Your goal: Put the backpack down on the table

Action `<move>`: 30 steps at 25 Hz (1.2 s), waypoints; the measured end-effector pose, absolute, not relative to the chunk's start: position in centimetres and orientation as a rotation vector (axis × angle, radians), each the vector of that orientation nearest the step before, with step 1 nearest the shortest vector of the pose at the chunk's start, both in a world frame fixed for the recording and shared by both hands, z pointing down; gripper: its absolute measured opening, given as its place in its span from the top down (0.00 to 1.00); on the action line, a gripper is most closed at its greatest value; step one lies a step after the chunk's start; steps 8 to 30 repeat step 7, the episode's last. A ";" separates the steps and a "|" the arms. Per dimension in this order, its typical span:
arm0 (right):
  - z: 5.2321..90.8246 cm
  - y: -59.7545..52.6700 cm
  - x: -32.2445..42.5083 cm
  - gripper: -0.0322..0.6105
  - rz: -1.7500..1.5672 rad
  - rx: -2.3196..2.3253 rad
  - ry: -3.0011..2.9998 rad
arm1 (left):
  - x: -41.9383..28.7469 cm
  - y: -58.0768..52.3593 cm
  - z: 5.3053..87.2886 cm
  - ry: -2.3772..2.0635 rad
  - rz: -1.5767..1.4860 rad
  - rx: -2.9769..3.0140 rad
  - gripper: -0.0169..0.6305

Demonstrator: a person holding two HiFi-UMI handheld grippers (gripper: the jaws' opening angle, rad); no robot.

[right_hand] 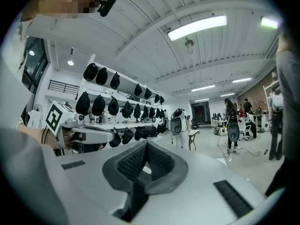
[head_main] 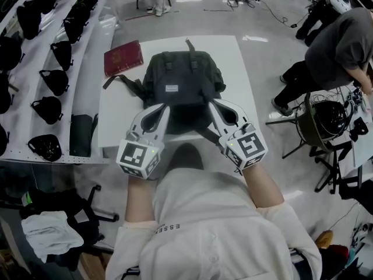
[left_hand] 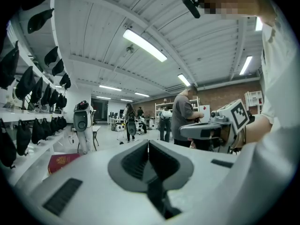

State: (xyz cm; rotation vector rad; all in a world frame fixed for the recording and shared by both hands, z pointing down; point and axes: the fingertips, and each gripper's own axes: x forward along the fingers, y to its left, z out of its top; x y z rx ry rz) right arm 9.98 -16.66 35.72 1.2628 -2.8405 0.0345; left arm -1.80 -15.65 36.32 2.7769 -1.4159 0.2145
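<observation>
A black backpack [head_main: 180, 89] lies flat on the white table [head_main: 233, 63], handle toward the far edge and straps trailing toward me. My left gripper [head_main: 165, 107] hovers at the pack's near left corner with its jaws shut and nothing between them. At the near right corner my right gripper [head_main: 210, 102] hangs the same way, shut and empty. In the left gripper view the closed jaws [left_hand: 148, 142] point level across the room, with the right gripper [left_hand: 211, 128] beside them. The right gripper view shows its closed jaws [right_hand: 146, 144] and the left gripper [right_hand: 89, 135]; the backpack is hidden in both gripper views.
A red book [head_main: 123, 58] lies on the table's far left corner. A dark green pouch [head_main: 80, 134] sits by the left edge. Shelves of black bags [head_main: 55, 80] run along the left. A person [head_main: 335, 51] bends over a chair [head_main: 326, 121] at the right.
</observation>
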 end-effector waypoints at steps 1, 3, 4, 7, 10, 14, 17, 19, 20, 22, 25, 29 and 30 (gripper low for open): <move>35.7 -16.7 10.0 0.93 0.033 1.264 -2.841 | -1.8 -15.6 36.2 -1.419 0.210 2.776 0.97; 35.5 -16.7 10.0 0.93 0.032 1.267 -2.843 | -1.9 -15.6 35.9 -1.425 0.203 2.775 0.97; 35.5 -16.7 10.1 0.93 0.034 1.269 -2.844 | -1.9 -15.6 35.8 -1.427 0.202 2.776 0.97; 35.4 -16.7 10.2 0.93 0.044 1.274 -2.852 | -1.8 -15.5 35.4 -1.430 0.197 2.782 0.97; 35.4 -16.7 10.2 0.93 0.044 1.274 -2.852 | -1.8 -15.5 35.4 -1.430 0.197 2.782 0.97; 35.4 -16.7 10.2 0.93 0.044 1.274 -2.852 | -1.8 -15.5 35.4 -1.430 0.197 2.782 0.97; 35.4 -16.7 10.2 0.93 0.044 1.274 -2.852 | -1.8 -15.5 35.4 -1.430 0.197 2.782 0.97; 35.4 -16.7 10.2 0.93 0.044 1.274 -2.852 | -1.8 -15.5 35.4 -1.430 0.197 2.782 0.97; 35.4 -16.7 10.2 0.93 0.044 1.274 -2.852 | -1.8 -15.5 35.4 -1.430 0.197 2.782 0.97; 35.4 -16.7 10.2 0.93 0.044 1.274 -2.852 | -1.8 -15.5 35.4 -1.430 0.197 2.782 0.97; 35.4 -16.7 10.2 0.93 0.044 1.274 -2.852 | -1.8 -15.5 35.4 -1.430 0.197 2.782 0.97; 35.4 -16.7 10.2 0.93 0.044 1.274 -2.852 | -1.8 -15.5 35.4 -1.430 0.197 2.782 0.97; 35.4 -16.7 10.2 0.93 0.044 1.274 -2.852 | -1.8 -15.5 35.4 -1.430 0.197 2.782 0.97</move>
